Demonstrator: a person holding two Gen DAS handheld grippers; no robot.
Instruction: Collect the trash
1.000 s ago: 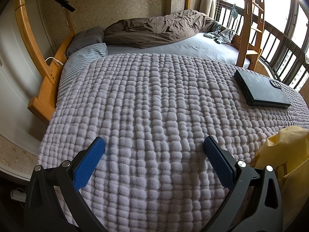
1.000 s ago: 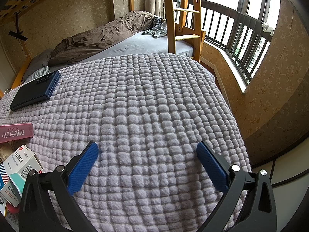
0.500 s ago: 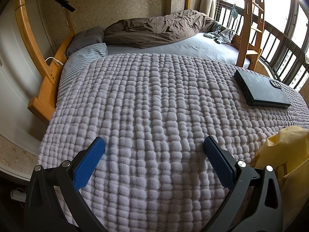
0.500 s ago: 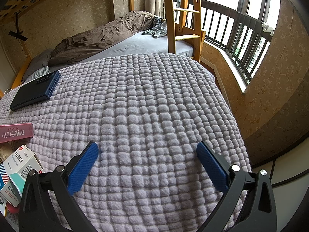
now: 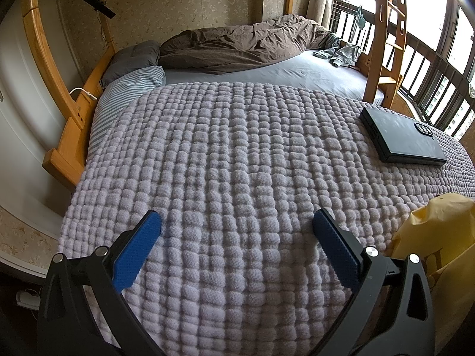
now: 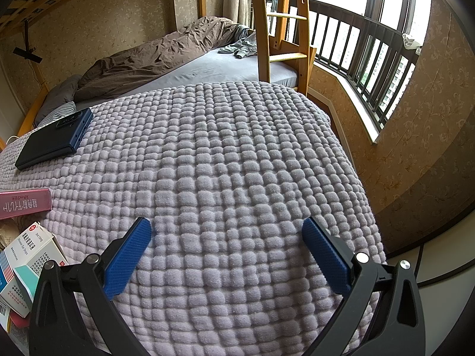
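Nubby cloth blanket (image 5: 237,163) — matt

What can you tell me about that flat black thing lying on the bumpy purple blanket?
The flat black rectangular device looks like a folded phone or small tablet in a dark, matte case. It seems to be two thin layers stacked, with a seam along its side. A camera bump sits near one corner, clearest in the right wrist view. It lies flat and closed on the bumpy lilac knitted blanket, at a slant to the blanket's rows. Only the blanket touches it; both grippers are well away from it.

Perhaps three boxes (image 6: 28,262); one phone (image 6: 55,139)
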